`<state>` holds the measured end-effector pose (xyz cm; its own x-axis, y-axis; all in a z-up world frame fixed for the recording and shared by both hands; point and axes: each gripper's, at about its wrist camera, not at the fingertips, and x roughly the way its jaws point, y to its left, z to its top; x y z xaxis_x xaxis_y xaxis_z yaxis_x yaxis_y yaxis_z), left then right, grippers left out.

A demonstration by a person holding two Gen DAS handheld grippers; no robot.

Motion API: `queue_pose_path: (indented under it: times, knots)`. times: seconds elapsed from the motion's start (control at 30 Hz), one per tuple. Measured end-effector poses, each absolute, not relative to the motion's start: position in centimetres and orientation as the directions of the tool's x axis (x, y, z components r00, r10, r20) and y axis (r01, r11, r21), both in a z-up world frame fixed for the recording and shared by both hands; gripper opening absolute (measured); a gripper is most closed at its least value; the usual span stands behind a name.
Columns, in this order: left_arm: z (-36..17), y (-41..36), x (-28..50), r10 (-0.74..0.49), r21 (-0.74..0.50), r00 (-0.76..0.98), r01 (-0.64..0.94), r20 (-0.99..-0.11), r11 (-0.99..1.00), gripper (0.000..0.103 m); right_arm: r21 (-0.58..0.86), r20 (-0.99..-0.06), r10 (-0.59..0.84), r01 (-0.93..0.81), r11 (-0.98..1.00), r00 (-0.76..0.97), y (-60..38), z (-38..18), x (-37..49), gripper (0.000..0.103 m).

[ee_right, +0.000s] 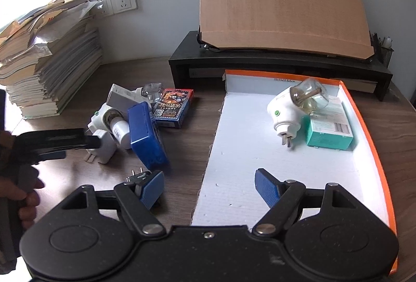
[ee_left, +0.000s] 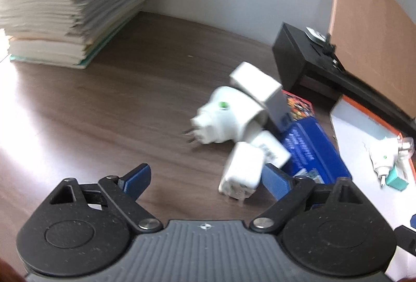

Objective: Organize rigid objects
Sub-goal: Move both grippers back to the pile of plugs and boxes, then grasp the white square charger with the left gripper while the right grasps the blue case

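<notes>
My left gripper (ee_left: 206, 178) is open over the dark wooden desk. A white charger (ee_left: 241, 172) lies between its fingers, close to the right finger (ee_left: 275, 180). Beyond it is a heap: a white plug-in device with a green dot (ee_left: 223, 118), a white box (ee_left: 256, 85) and a blue box (ee_left: 312, 149). In the right wrist view the left gripper (ee_right: 85, 145) reaches the charger (ee_right: 104, 144) from the left. My right gripper (ee_right: 210, 187) is open and empty over the near left edge of the orange-rimmed tray (ee_right: 369, 126). The tray holds a plug-in with a glass bottle (ee_right: 286, 110) and a teal box (ee_right: 329, 131).
A colourful card box (ee_right: 173, 107) and a glass bottle (ee_right: 152, 91) lie at the back of the heap. A small plug (ee_right: 137, 175) sits under my right gripper's left finger. A tall paper stack (ee_right: 49, 74) stands left; a black stand (ee_right: 260, 66) with a wooden board (ee_right: 280, 1) is behind the tray.
</notes>
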<state>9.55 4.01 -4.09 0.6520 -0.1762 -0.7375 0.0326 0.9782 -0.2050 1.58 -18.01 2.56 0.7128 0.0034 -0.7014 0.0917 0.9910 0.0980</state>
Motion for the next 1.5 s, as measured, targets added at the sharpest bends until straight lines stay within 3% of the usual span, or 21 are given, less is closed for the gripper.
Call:
queue_pose_path:
  times: [0.2, 0.4, 0.53, 0.6, 0.67, 0.73, 0.77, 1.37, 1.5]
  knots:
    - [-3.6, 6.9, 9.0, -0.116, -0.189, 0.673, -0.037, -0.731, 0.981, 0.097, 0.097, -0.702, 0.028, 0.057, 0.994, 0.712, -17.1, 2.5, 2.1, 0.091]
    - [-3.0, 5.7, 8.8, -0.212, -0.206, 0.689, 0.094, -0.693, 0.974, 0.098, 0.092, -0.7, 0.043, 0.03, 0.995, 0.713, -16.3, 2.6, 2.3, 0.091]
    - [-3.8, 3.7, 9.4, -0.209, -0.16, 0.682, 0.135, -0.7, 0.978, 0.097, 0.088, -0.7, 0.038, 0.034, 0.996, 0.713, -16.3, 2.6, 2.1, 0.091]
    - [-4.4, 3.0, 9.9, -0.178, -0.131, 0.669, 0.12, -0.722, 0.984, 0.088, 0.087, -0.701, 0.032, 0.041, 0.995, 0.712, -16.4, 2.6, 2.0, 0.091]
    - [-4.8, 2.5, 10.4, -0.175, -0.125, 0.646, 0.123, -0.743, 0.985, 0.054, 0.085, -0.701, 0.024, 0.05, 0.995, 0.712, -16.5, 2.6, 1.9, 0.091]
    - [-4.9, 2.2, 10.3, -0.169, -0.114, 0.646, 0.126, -0.745, 0.985, 0.035, 0.085, -0.701, 0.02, 0.055, 0.995, 0.713, -16.6, 2.7, 1.8, 0.091]
    - [-4.9, 2.1, 10.3, -0.177, -0.118, 0.644, 0.134, -0.744, 0.984, 0.031, 0.086, -0.701, 0.02, 0.057, 0.995, 0.713, -16.6, 2.7, 1.7, 0.091]
    - [-3.1, 4.8, 7.6, -0.242, -0.205, 0.668, 0.135, -0.703, 0.969, 0.028, 0.078, -0.683, 0.126, -0.1, 0.992, 0.719, -12.0, 2.2, 8.6, 0.09]
    - [-2.4, 5.5, 7.0, -0.236, -0.212, 0.68, 0.119, -0.695, 0.97, 0.028, 0.051, -0.722, 0.124, -0.127, 0.991, 0.68, -11.0, 0.7, 11.6, 0.067]
